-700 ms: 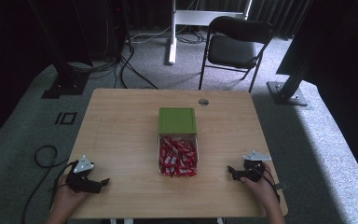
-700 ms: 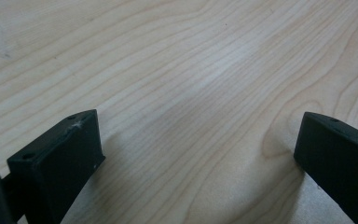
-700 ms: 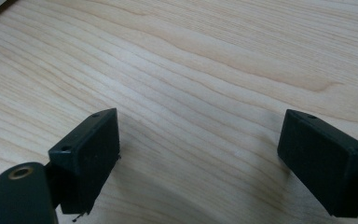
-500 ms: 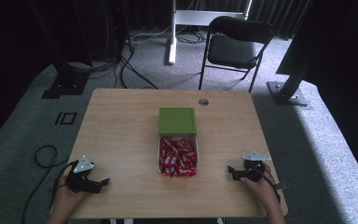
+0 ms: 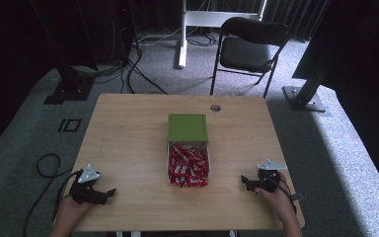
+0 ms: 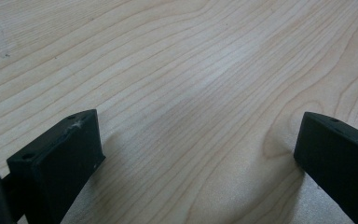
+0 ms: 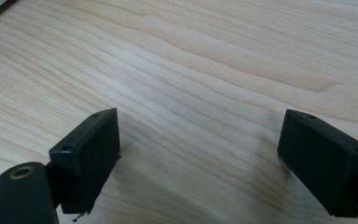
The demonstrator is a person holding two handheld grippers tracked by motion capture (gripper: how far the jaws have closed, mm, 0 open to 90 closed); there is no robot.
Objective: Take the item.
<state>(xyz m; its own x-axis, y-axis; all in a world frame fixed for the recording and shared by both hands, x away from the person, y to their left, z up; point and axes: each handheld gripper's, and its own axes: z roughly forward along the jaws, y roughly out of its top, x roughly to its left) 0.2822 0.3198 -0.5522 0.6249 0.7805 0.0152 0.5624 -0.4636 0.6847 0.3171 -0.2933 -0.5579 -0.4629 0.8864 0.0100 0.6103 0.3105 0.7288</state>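
High view: left gripper (image 5: 109, 192) and right gripper (image 5: 245, 181) both rest at the near edge of the wooden table (image 5: 128, 133), one each side, jaws pointing inward, well apart from the clear box (image 5: 188, 165) of red sweets (image 5: 187, 168) in the middle. Green lid (image 5: 187, 127) lies just behind the box, touching it. Both pairs of jaws stand wide apart with bare wood between them, holding nothing. The step looks like a first reach for the box or lid. To do it well: lift clear of the tabletop, come in level from the side, keep the jaws wide until they straddle the wall, and close gently so no sweets spill.
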